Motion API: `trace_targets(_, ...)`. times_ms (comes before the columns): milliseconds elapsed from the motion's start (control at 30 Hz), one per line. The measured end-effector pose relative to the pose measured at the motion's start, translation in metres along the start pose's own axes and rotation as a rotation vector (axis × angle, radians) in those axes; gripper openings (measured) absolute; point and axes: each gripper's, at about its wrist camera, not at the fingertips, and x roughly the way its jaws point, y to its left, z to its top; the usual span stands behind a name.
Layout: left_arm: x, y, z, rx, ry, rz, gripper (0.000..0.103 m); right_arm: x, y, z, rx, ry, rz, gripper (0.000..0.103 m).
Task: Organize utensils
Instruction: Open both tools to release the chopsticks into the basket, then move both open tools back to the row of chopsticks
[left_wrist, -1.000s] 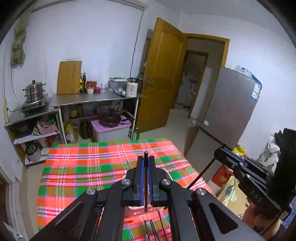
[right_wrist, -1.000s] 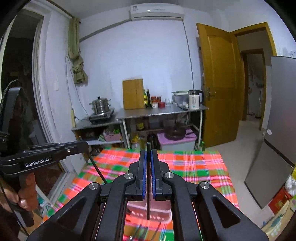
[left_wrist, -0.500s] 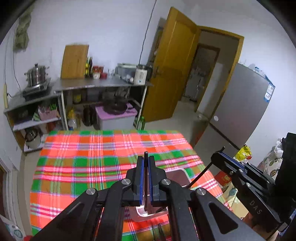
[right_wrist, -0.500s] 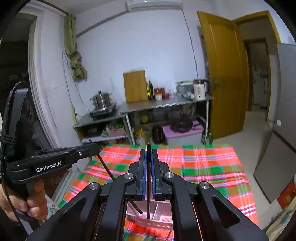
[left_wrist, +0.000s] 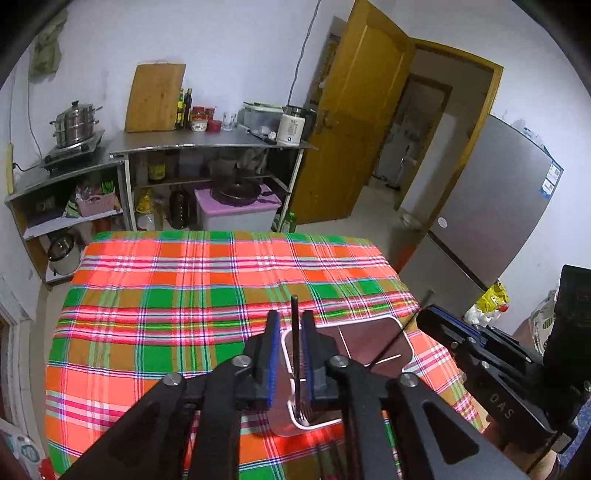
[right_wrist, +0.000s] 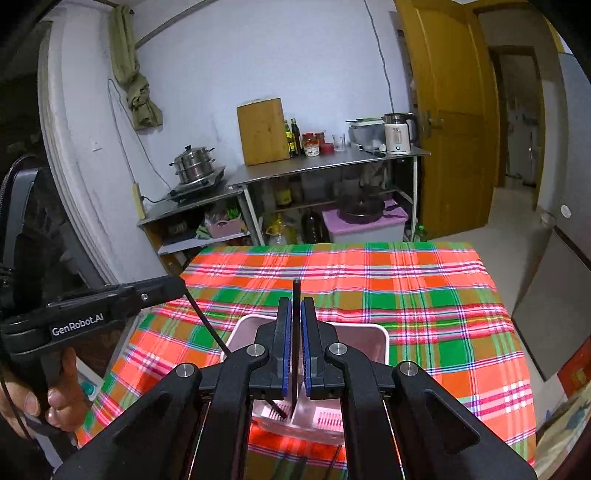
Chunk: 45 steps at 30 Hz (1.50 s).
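Left gripper (left_wrist: 291, 354) — jaws opening, blue pads standing apart with a gap on either side of a dark chopstick (left_wrist: 295, 332) that is rising upright between them; the pads are not pressing on it. Its lower end is reaching down into the pink basket (left_wrist: 400, 334).

Right gripper (right_wrist: 294, 347) — jaws also opening, only slightly parted; a second dark chopstick (right_wrist: 296, 314) is standing between the blue pads, its tip dipping into the same pink basket (right_wrist: 380, 339). Whether the pads are touching this stick cannot be told.

The basket is sitting on the plaid tablecloth (left_wrist: 184, 302) near the front edge, slotted floor showing, directly below both grippers. In the right wrist view a hand (right_wrist: 33, 398) is gripping the left tool's handle, its stick slanting down toward the basket's left side
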Motion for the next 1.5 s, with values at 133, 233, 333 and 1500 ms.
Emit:
trace_targets(133,-0.018,-0.003,0.001,0.012,-0.052,-0.006,0.033,-0.009,0.000,0.001,-0.005,-0.022,-0.015,0.024)
trace_targets(233,-0.033,-0.005,0.002,0.024,-0.090,-0.004,0.034,-0.019,-0.001,0.002,-0.006,-0.040,-0.021,0.024)
trace_targets(333,-0.050,-0.009,-0.006,0.025,-0.120,-0.010,0.034,-0.033,-0.001,-0.001,-0.002,-0.059,-0.024,0.024)
trace_targets(1500,-0.114,-0.049,-0.232,0.129,-0.110,-0.024,0.034,-0.136,0.027,-0.172,-0.066,-0.029,-0.100,0.024)
